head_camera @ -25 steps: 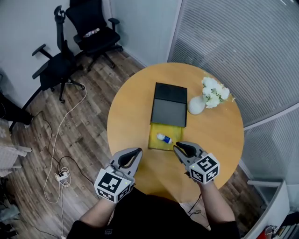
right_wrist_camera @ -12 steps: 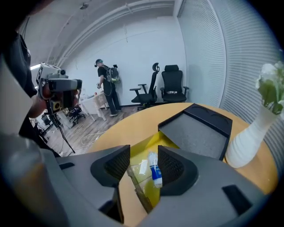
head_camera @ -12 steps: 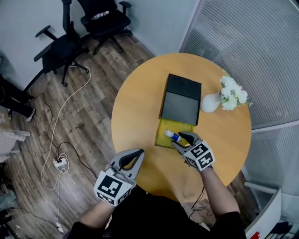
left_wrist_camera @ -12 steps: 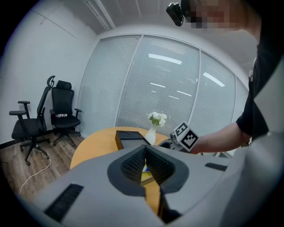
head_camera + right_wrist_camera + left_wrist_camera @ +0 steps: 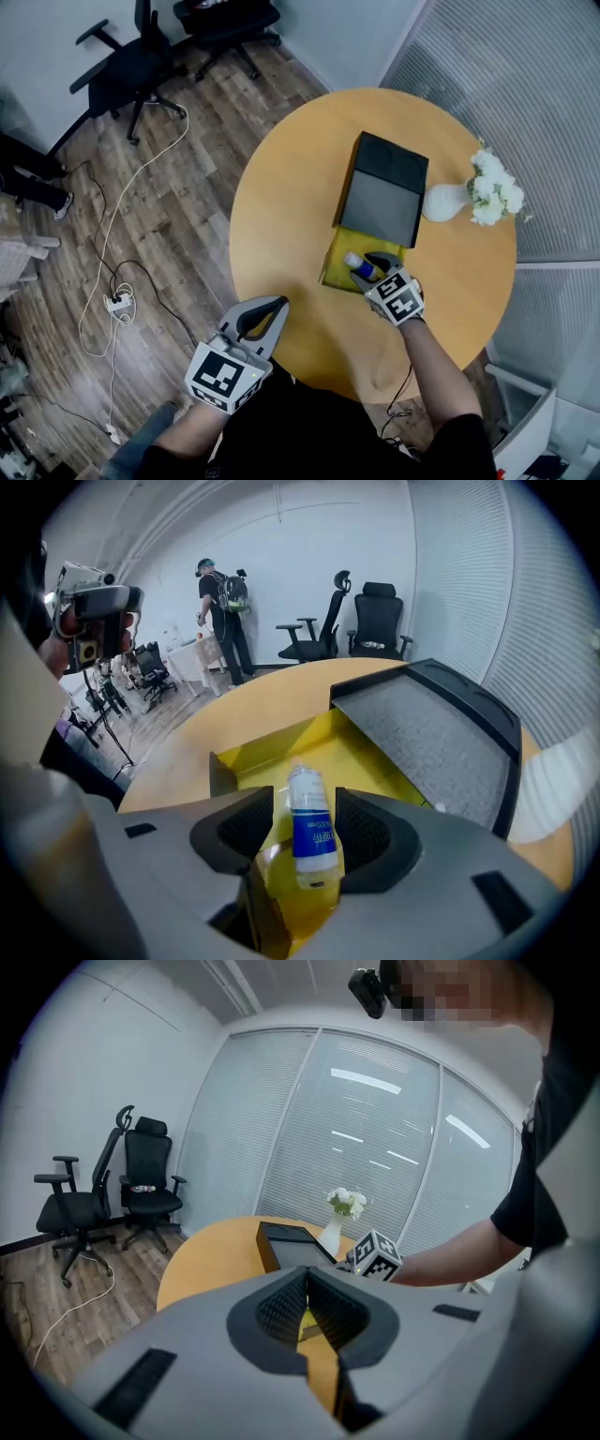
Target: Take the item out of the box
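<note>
An open yellow box (image 5: 337, 269) (image 5: 251, 752) lies on the round wooden table (image 5: 281, 206), with its black lid (image 5: 384, 192) (image 5: 431, 726) folded back behind it. A small clear bottle with a blue label (image 5: 356, 263) (image 5: 309, 829) lies inside the box. My right gripper (image 5: 368, 269) (image 5: 305, 801) points down into the box; its jaws have just been opening and stand open on either side of the bottle. My left gripper (image 5: 272, 307) (image 5: 307, 1286) hovers at the table's near edge, shut, with nothing in it.
A white vase with white flowers (image 5: 452, 200) stands right of the lid. Black office chairs (image 5: 141, 56) and a cable with a power strip (image 5: 117, 302) are on the wooden floor at left. A person (image 5: 225, 616) stands far back in the right gripper view.
My right gripper has gone forward and down into the yellow box, and its jaws have opened round the bottle. The left gripper has sunk a little at the table's edge.
</note>
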`<state>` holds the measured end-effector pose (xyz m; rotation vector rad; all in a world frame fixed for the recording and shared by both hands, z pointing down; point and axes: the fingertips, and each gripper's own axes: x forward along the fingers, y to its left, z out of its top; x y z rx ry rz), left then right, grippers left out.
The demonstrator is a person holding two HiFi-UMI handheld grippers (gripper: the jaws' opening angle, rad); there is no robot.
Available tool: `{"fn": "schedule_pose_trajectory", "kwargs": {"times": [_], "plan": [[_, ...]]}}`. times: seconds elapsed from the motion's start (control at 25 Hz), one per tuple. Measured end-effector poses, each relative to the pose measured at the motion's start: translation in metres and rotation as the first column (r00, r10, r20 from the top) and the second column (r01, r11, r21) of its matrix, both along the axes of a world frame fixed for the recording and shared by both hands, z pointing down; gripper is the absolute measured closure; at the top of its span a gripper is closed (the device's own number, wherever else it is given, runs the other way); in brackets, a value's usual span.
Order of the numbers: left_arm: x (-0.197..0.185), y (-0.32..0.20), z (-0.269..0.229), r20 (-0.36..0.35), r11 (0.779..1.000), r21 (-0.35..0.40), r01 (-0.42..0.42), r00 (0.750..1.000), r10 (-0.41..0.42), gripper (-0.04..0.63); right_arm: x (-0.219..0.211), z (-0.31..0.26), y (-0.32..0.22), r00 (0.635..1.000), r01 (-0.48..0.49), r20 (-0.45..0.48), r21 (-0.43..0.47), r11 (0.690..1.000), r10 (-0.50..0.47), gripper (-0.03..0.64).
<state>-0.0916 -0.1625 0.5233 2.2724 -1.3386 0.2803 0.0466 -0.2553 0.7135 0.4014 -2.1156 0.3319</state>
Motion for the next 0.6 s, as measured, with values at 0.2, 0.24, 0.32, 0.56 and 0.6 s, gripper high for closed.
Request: {"fn": "schedule_pose_trajectory", "kwargs": {"times": [0.2, 0.24, 0.32, 0.56, 0.6], "plan": [[-0.005, 0.003, 0.001, -0.012, 1.000, -0.006, 0.015, 1.000, -0.016, 0.583, 0.000, 0.021, -0.002, 0.999, -0.011, -0.047, -0.039, 0.999, 0.009, 0.430], [-0.006, 0.004, 0.000, -0.012, 1.000, -0.003, 0.019, 1.000, -0.019, 0.583, 0.001, 0.024, -0.001, 0.998, -0.013, -0.058, -0.045, 0.999, 0.010, 0.430], [-0.008, 0.007, -0.001, -0.010, 1.000, 0.000, 0.026, 1.000, -0.026, 0.583, 0.002, 0.029, 0.000, 0.997, -0.014, -0.078, -0.045, 0.999, 0.011, 0.430], [-0.013, 0.017, -0.011, -0.011, 0.999, 0.023, 0.035, 0.999, -0.034, 0.583, 0.003, 0.019, 0.000, 0.995, -0.022, -0.093, 0.000, 1.000, 0.022, 0.471], [-0.012, 0.019, -0.015, -0.011, 0.999, 0.031, 0.034, 0.999, -0.034, 0.583, 0.003, 0.014, 0.001, 0.996, -0.021, -0.091, 0.009, 1.000, 0.022, 0.472]]}}
